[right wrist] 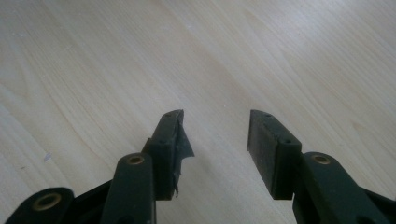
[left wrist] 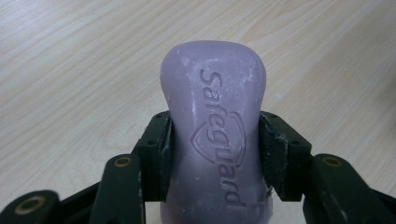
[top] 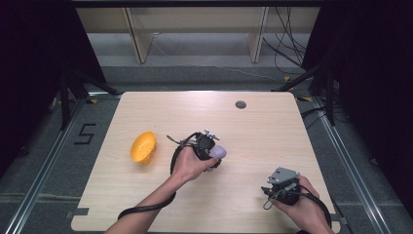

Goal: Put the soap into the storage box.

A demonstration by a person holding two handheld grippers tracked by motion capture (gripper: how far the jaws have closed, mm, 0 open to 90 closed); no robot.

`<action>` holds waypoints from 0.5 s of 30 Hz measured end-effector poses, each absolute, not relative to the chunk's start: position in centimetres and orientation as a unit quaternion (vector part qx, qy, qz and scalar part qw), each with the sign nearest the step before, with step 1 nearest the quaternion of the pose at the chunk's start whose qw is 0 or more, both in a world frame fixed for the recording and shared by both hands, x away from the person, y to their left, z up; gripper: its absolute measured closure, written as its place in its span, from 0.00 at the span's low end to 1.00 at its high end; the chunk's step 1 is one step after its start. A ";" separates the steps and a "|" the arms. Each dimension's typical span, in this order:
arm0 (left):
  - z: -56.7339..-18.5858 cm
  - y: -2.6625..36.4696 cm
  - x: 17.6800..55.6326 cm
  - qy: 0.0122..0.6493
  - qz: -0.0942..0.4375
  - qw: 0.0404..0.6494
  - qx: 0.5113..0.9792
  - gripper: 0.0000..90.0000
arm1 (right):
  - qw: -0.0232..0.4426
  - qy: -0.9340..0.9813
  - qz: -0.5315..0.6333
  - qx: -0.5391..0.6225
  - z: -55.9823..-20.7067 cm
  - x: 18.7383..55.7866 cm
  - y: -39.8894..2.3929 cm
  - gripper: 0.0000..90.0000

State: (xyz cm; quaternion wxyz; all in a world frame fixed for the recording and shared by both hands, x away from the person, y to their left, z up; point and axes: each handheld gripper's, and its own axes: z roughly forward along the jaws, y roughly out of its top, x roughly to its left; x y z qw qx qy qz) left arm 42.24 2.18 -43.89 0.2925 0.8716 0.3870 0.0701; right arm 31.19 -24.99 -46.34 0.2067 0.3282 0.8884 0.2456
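You're working in a lab-style recording bay: a pale wooden table at frame centre, black curtains down both edges, loose cables upper right, metal floor rails lower left.

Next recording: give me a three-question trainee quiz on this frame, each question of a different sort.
1. True or false: the left gripper is shut on the purple soap bar.
2. What is between the right gripper's jaws? A) a soap bar B) nothing C) the dish
3. Fill in: the orange dish lies on the table to the ____ of the soap in the high view.

Key: 1 true. 2 B; its jaws stand apart over bare wood. 3 left.
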 end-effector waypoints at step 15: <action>-43.0 4.2 41.6 0.402 0.071 0.298 0.863 0.54 | 0.208 0.887 0.245 0.332 -46.3 31.2 -25.0 0.62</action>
